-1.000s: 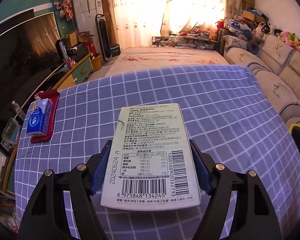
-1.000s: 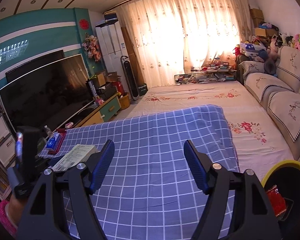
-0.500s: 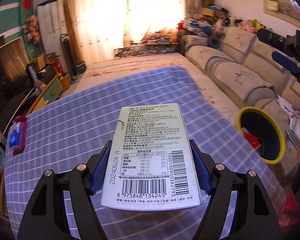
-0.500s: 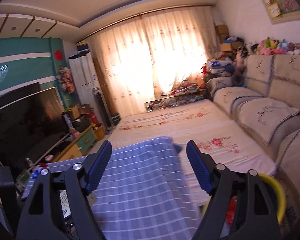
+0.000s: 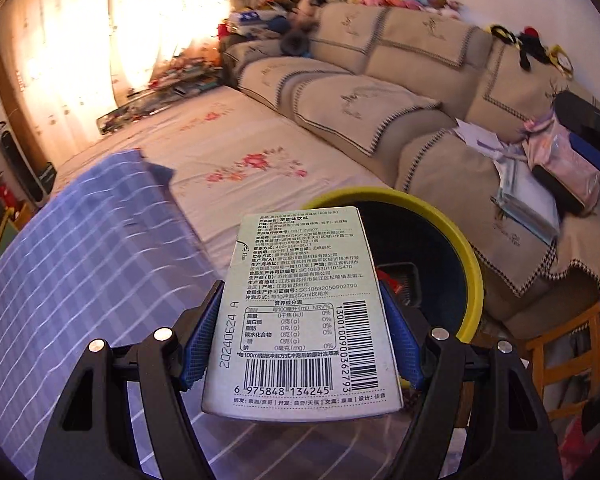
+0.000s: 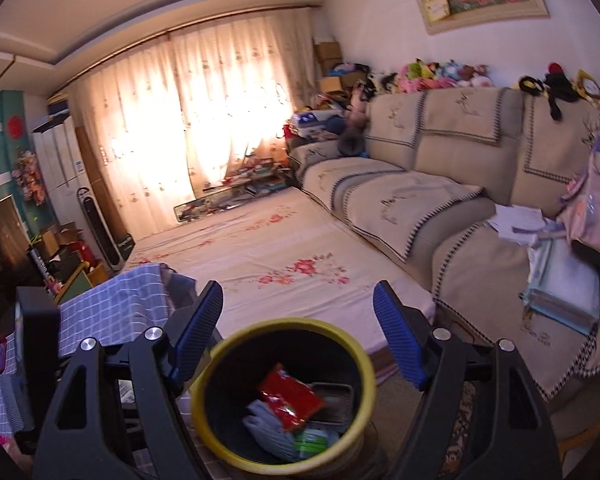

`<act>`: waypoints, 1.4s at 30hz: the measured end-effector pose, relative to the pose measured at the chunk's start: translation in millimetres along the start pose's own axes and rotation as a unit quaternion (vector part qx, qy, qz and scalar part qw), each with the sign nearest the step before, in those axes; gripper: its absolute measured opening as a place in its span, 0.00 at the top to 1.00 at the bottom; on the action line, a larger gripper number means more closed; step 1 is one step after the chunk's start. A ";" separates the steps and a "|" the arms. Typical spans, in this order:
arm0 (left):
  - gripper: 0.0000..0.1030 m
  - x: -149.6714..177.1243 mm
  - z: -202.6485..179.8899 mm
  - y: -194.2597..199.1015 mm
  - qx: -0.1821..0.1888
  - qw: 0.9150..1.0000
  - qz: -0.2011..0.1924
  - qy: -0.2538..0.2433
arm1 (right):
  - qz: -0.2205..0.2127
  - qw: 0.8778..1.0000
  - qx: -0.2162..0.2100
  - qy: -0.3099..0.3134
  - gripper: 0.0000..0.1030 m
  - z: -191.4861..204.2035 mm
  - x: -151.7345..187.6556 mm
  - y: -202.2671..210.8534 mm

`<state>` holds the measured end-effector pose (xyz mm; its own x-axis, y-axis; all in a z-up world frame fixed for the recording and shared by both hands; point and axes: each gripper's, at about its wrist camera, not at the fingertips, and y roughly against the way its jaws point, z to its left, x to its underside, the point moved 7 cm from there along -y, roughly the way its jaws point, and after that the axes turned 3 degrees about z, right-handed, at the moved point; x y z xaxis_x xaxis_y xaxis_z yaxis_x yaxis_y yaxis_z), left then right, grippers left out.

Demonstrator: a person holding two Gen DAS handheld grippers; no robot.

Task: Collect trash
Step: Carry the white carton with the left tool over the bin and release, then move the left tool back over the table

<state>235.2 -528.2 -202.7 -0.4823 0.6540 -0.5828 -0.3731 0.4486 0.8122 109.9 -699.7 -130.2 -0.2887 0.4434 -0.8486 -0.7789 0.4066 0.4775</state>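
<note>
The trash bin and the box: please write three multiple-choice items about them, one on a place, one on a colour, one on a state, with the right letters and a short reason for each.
1. Where is the green box?
A. lying on the sofa
B. held in the left claw, with the bin behind it
C. at the bottom of the bin

2. What colour is the rim of the trash bin?
A. yellow
B. red
C. white

3. What is the state of the right claw?
A. shut on a red packet
B. shut on a cloth
C. open and holding nothing

Answers:
1 B: both blue pads press the sides of the box, and the bin shows beyond it.
2 A: a yellow ring runs around the dark inside.
3 C: its fingers stand wide apart above the bin, and the red packet lies inside the bin.
</note>
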 end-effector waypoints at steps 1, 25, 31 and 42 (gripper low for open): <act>0.29 -5.8 -9.8 -11.7 0.001 1.000 0.007 -0.005 | 0.002 1.000 0.004 -0.005 0.29 -7.3 2.7 -1.4; 0.05 48.2 78.8 109.5 -0.088 0.985 -0.100 0.108 | 0.062 0.996 -0.043 0.044 0.29 28.6 51.9 11.7; 0.05 146.7 136.6 205.5 -0.189 0.959 -0.120 0.175 | 0.063 0.992 -0.070 0.079 0.25 64.0 63.0 46.1; 0.05 290.9 204.6 350.2 -0.281 0.892 -0.168 0.311 | 0.037 0.981 -0.119 0.149 0.11 129.2 75.8 131.1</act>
<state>126.4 -56.3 -82.1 -0.5492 -0.0030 -0.8357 -0.8341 0.0642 0.5479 57.8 -509.6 -102.5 -0.4722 0.1972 -0.8592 -0.8469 0.1690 0.5042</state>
